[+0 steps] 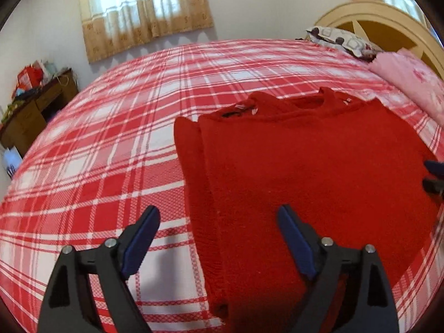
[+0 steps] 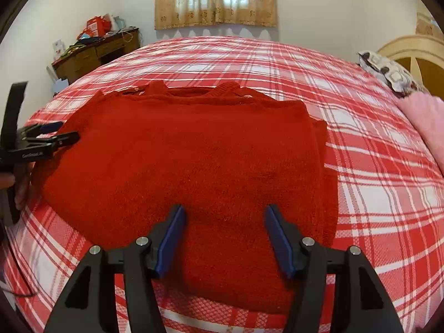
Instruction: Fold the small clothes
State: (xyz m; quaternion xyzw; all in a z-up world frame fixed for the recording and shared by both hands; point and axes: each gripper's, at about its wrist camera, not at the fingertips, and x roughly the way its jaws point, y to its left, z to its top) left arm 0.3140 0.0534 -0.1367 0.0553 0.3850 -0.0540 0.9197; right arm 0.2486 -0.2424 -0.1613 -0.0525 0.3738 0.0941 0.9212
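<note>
A red knitted sweater (image 1: 319, 172) lies flat on the plaid bedspread (image 1: 111, 127), neckline at the far side and sleeves folded in along its sides. My left gripper (image 1: 219, 209) hovers open above the sweater's near left edge, with nothing between its blue pads. In the right wrist view the sweater (image 2: 194, 152) fills the middle, and my right gripper (image 2: 224, 207) stands open just above its near hem, holding nothing. The left gripper (image 2: 62, 131) shows there at the sweater's left side, with a hand behind it. The right gripper's fingertips (image 1: 433, 166) peek in at the right edge of the left wrist view.
A patterned pillow (image 1: 341, 40) and a folded pink cloth (image 1: 410, 80) lie by the wooden headboard (image 1: 388, 22) at the far right. A cluttered brown desk (image 2: 97, 50) stands past the bed's far left corner. A curtained window (image 2: 216, 0) hangs on the back wall.
</note>
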